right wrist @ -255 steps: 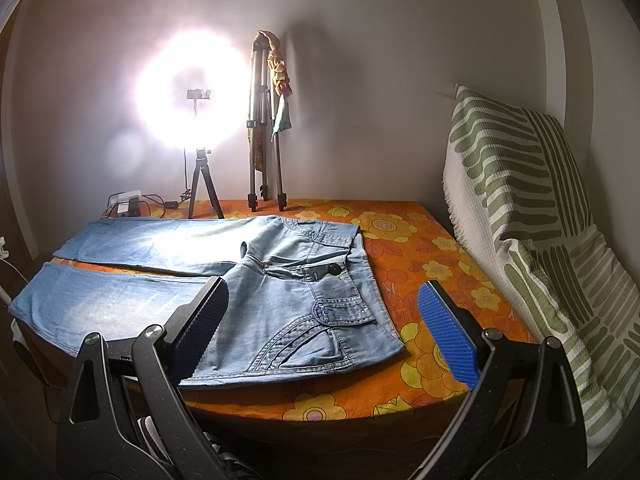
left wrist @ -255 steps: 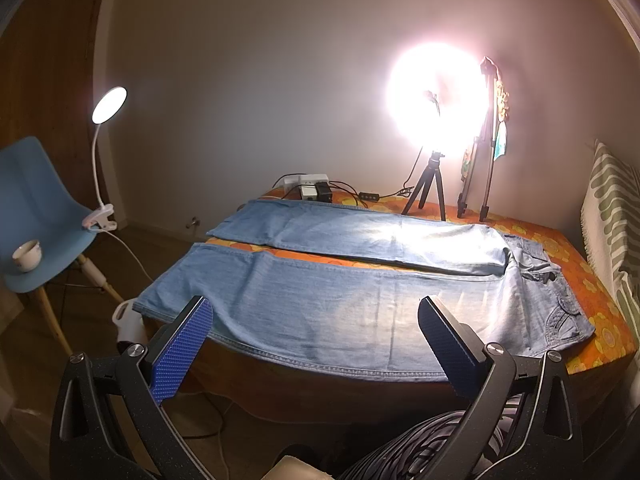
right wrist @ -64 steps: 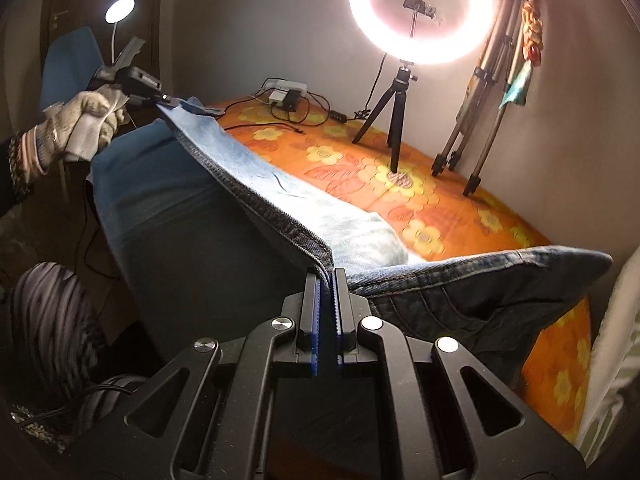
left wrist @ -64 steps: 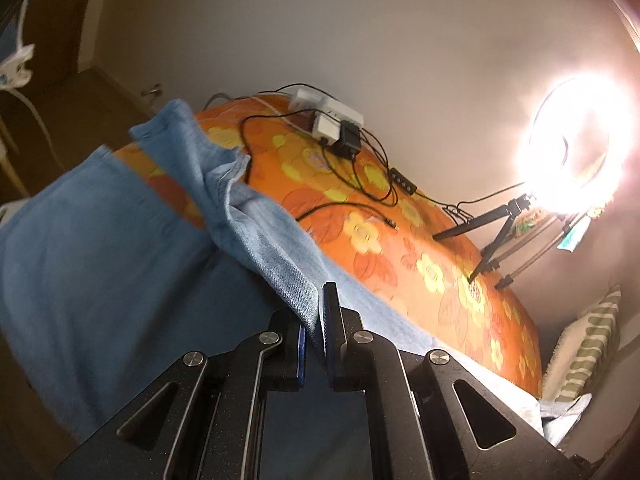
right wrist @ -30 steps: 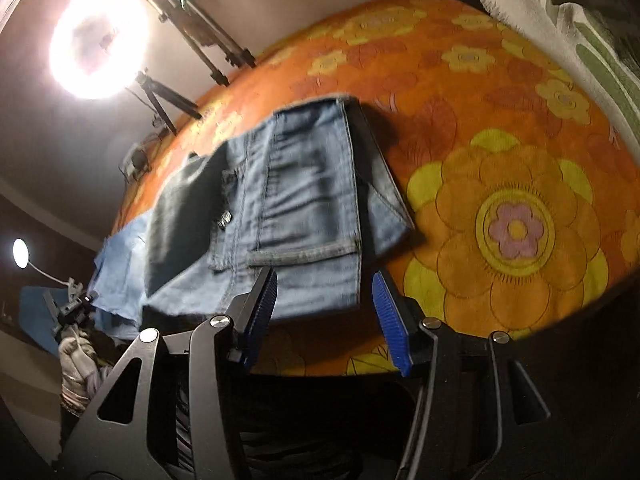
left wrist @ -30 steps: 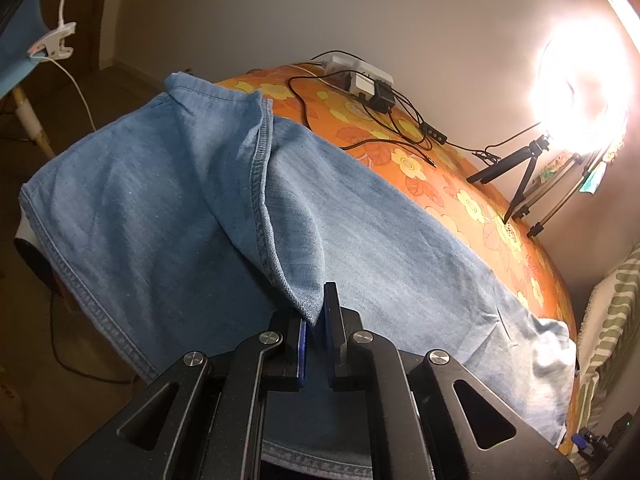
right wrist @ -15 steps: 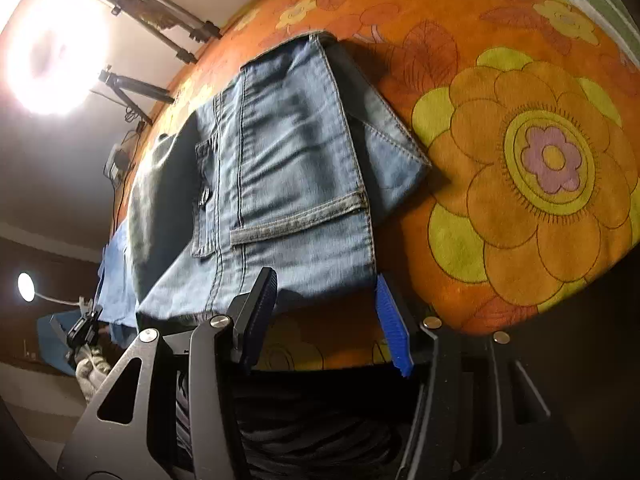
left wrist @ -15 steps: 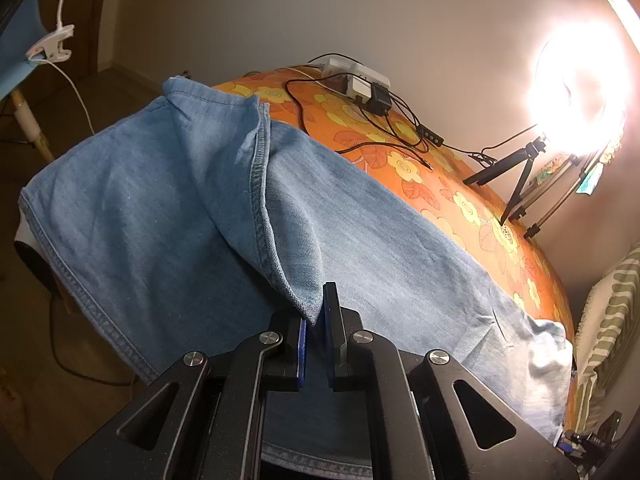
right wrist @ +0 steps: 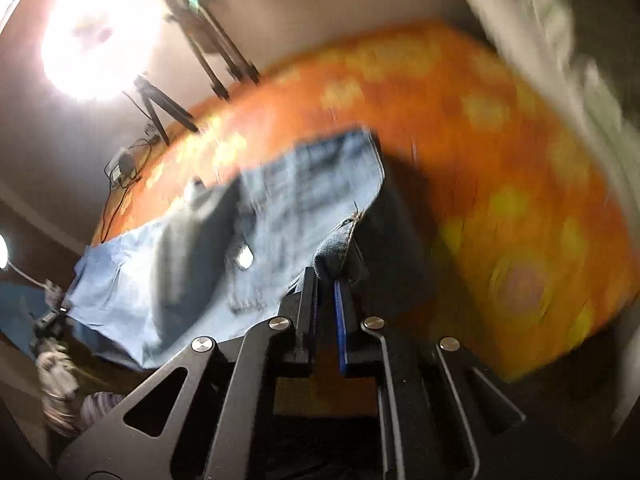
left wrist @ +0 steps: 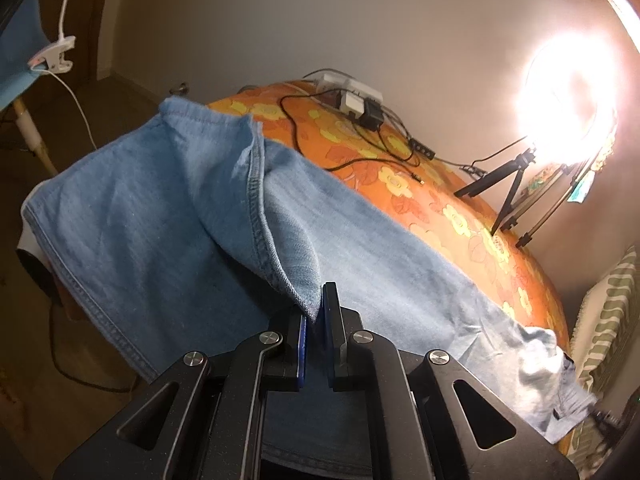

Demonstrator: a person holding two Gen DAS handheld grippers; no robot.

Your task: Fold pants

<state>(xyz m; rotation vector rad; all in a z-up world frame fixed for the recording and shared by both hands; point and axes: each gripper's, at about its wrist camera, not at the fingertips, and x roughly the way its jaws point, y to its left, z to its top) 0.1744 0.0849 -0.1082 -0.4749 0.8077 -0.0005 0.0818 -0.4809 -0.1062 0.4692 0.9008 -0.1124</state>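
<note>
Light blue jeans (left wrist: 168, 216) folded lengthwise on orange floral bed (left wrist: 400, 184). Left gripper (left wrist: 314, 312) pinches hem corner. Right gripper (right wrist: 326, 280) just closed, pinching waistband corner.

Plain beige wall (left wrist: 280, 20); ring light (left wrist: 568, 100) on tripod, v. bright; blue chair (left wrist: 16, 60) w/ clip lamp (left wrist: 52, 56).

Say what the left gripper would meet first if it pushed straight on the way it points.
Most likely the jeans themselves: the left gripper already pinches a fold of denim, and beyond the jaws more of the leg lies spread over the orange bedspread. Depth is unclear.
</note>
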